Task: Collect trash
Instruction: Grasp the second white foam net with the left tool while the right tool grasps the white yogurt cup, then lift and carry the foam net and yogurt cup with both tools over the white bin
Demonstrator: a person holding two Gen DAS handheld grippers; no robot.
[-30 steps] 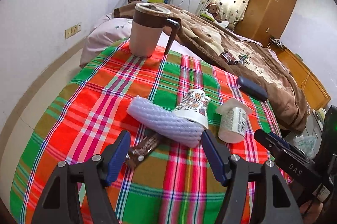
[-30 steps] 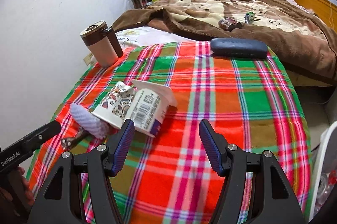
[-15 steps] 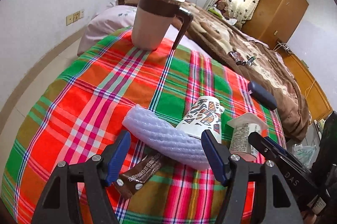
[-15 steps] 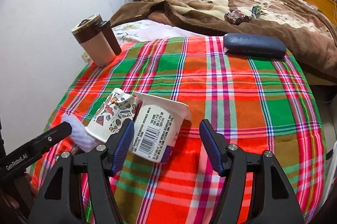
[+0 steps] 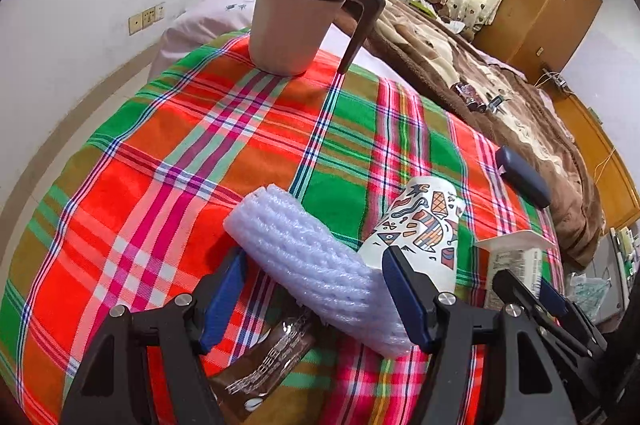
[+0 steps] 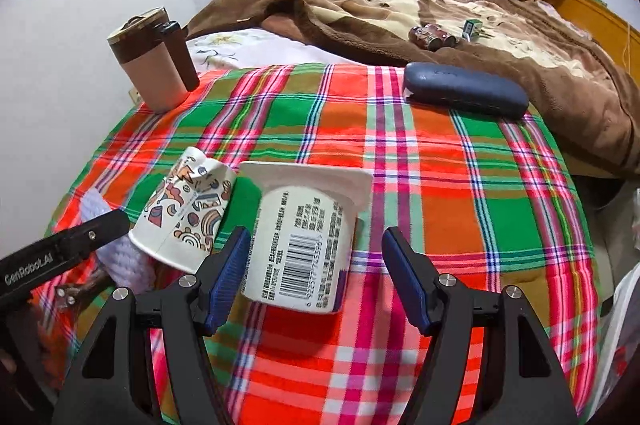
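A pale foam net sleeve (image 5: 312, 265) lies slantwise on the plaid tablecloth (image 5: 192, 145), over a brown snack wrapper (image 5: 264, 365). My left gripper (image 5: 313, 259) is open and straddles the sleeve; its pads do not visibly squeeze it. Beside it lies a crumpled patterned paper cup (image 5: 420, 229) (image 6: 188, 213). A white yogurt cup (image 6: 304, 245) rests on its side between the fingers of my right gripper (image 6: 316, 239), closer to the left pad; that gripper stands wide open. The left gripper's black finger (image 6: 64, 249) shows at the left edge of the right wrist view.
A beige mug with a brown lid (image 5: 296, 13) (image 6: 152, 65) stands at the table's far corner. A dark blue glasses case (image 6: 464, 91) lies at the far edge. Behind is a bed with a brown blanket (image 6: 400, 17). A plastic bag (image 6: 624, 305) hangs at the right.
The left gripper moved forward and down until the foam sleeve came between its fingers. The right gripper closed in on the yogurt cup, which now lies between its jaws.
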